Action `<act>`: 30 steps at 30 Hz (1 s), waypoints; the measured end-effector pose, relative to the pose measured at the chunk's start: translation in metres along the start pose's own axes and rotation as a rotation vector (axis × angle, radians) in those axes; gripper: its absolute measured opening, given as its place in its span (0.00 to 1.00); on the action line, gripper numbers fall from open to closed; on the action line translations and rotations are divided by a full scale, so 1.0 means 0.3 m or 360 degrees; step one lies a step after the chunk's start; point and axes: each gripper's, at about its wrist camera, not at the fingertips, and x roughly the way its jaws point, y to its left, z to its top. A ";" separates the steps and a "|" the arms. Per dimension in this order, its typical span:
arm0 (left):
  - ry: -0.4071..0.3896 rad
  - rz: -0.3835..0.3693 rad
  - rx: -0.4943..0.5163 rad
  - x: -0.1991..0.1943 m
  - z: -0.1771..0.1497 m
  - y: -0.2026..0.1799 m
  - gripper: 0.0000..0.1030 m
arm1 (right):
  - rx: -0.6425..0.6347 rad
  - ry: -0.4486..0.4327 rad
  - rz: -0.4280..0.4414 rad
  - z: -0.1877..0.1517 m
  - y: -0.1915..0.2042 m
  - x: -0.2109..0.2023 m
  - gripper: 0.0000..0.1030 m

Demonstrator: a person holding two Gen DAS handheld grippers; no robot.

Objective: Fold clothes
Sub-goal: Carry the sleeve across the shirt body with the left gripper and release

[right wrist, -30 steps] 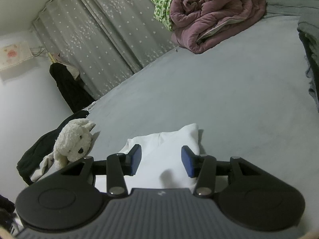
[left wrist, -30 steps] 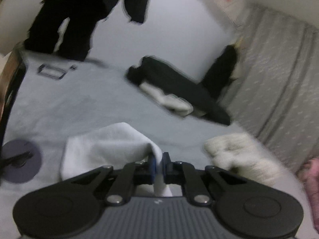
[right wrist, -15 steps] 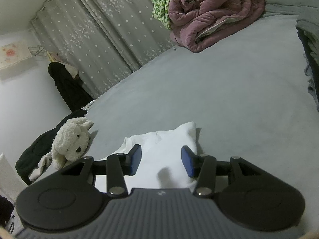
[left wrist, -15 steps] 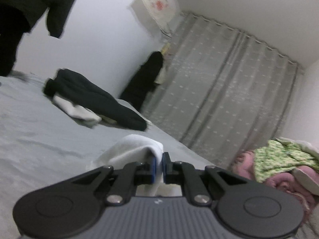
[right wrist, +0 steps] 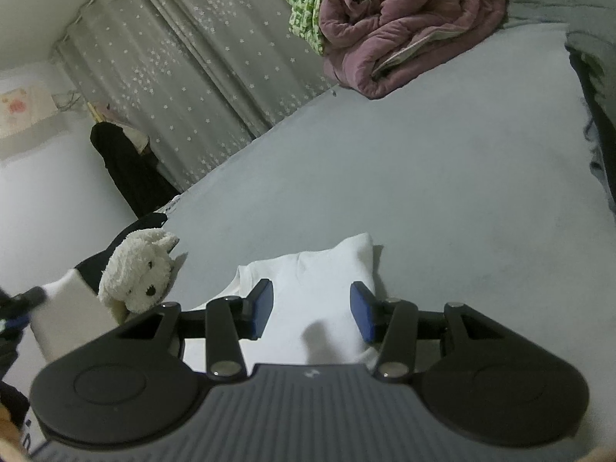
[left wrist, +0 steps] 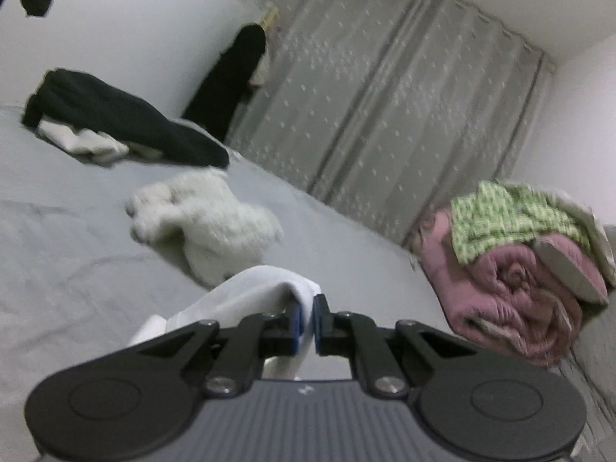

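A white garment (right wrist: 315, 273) lies on the grey bed sheet (right wrist: 442, 177). My right gripper (right wrist: 312, 310) hovers low over it, open, its blue pads apart on either side of the flat cloth. My left gripper (left wrist: 305, 321) is shut on a fold of the same white garment (left wrist: 246, 296), which drapes up and over the left pad and hangs below the fingers. At the left edge of the right wrist view a raised flap of white cloth (right wrist: 65, 308) stands up beside something dark and blurred.
A white plush dog (left wrist: 208, 223) (right wrist: 140, 269) lies just beyond the garment. Behind it are a pile of black and white clothes (left wrist: 127, 123), a rolled pink quilt (left wrist: 512, 300) (right wrist: 404, 27) under a green checked cloth (left wrist: 512, 215), a grey curtain (left wrist: 385, 115), and dark fabric (right wrist: 596, 146) at the right.
The left gripper swept sideways and turned with the cloth still clamped; its view went from the wall and black clothes to the curtain and quilt. A raised white flap entered the right view's left edge.
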 end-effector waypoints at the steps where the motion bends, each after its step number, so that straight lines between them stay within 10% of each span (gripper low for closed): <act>1: 0.0025 -0.0011 0.0007 0.008 -0.016 -0.007 0.06 | -0.0003 -0.0001 -0.0001 0.000 -0.001 -0.001 0.47; 18: 0.0533 -0.0190 0.0247 0.106 -0.284 -0.087 0.07 | -0.0005 0.0006 -0.0003 0.000 -0.003 -0.008 0.48; 30: 0.0570 -0.0298 0.0480 0.067 -0.346 -0.095 0.23 | -0.0004 -0.0007 0.0015 0.014 -0.011 -0.014 0.51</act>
